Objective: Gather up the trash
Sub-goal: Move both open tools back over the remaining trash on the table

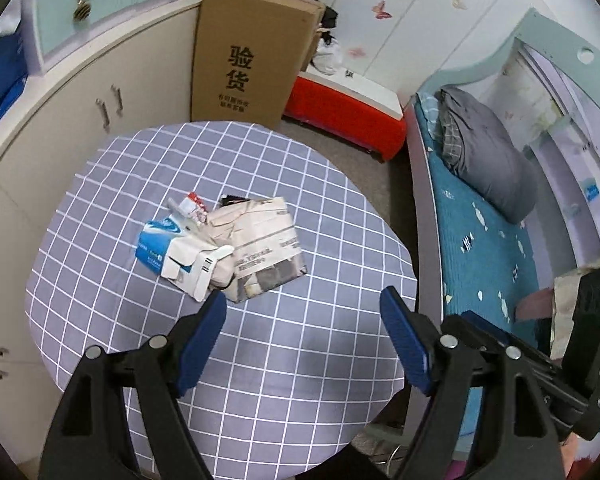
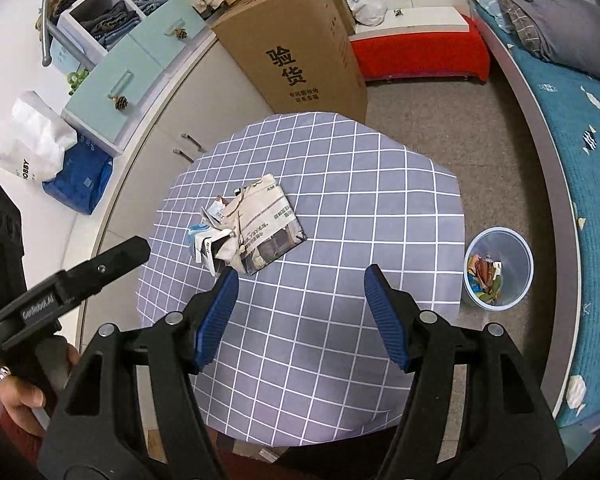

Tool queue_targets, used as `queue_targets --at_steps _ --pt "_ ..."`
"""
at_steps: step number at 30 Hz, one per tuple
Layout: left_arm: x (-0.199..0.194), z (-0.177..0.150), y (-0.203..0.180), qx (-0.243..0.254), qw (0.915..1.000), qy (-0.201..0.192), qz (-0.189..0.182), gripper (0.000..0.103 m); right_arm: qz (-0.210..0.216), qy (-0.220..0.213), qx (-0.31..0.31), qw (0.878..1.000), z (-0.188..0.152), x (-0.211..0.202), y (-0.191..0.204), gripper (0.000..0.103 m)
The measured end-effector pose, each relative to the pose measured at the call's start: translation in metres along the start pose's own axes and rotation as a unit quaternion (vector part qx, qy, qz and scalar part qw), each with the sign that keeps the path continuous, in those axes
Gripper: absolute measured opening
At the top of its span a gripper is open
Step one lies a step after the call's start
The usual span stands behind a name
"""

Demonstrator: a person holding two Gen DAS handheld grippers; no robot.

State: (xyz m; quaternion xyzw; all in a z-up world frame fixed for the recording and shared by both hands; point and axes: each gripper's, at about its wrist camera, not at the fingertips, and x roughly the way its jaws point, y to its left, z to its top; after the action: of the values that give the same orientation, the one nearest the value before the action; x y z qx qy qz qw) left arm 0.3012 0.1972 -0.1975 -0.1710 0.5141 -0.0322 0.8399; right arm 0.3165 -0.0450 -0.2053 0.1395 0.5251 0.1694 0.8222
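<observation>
My left gripper (image 1: 302,308) hangs above the near part of the surface (image 1: 308,360), fingers (image 1: 204,336) spread wide, nothing btwn them. Right gripper (image 2: 300,292) same: fingers (image 2: 384,312) released, empty, over the near half of the checked cloth.

Trash sits in one heap toward the left-middle of the surface: a folded newspaper (image 1: 266,246) w/ a crumpled blue-and-white paper box (image 1: 168,250) touching its left side, plus a small red-and-white wrapper (image 1: 192,205) at the heap's far edge. In the right wrist view the newspaper (image 2: 266,224) lies just beyond my left fingertip, box (image 2: 204,246) tucked at its left.

Light-blue waste bin (image 2: 518,276) stands on the floor off the surface's right edge, btwn surface and bed (image 2: 572,128), some colourful scraps already inside. Tall cardboard box (image 2: 300,40) stands past the far edge.
</observation>
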Motion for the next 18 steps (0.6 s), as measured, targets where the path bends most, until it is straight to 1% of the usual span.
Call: queue_targets --at_steps 6,13,18 --pt "0.012 0.006 0.022 -0.027 0.9996 0.003 0.013 0.077 0.006 0.020 -0.001 1.000 0.009 0.023 -0.003 0.065" --pt "0.028 0.015 0.051 -0.069 0.9970 0.009 0.032 0.077 0.011 0.044 -0.025 0.999 0.036 0.053 0.002 0.065" --pt "0.047 0.015 0.071 -0.103 0.9933 0.027 0.047 0.077 0.014 0.063 -0.035 0.997 0.051 0.074 0.002 0.065"
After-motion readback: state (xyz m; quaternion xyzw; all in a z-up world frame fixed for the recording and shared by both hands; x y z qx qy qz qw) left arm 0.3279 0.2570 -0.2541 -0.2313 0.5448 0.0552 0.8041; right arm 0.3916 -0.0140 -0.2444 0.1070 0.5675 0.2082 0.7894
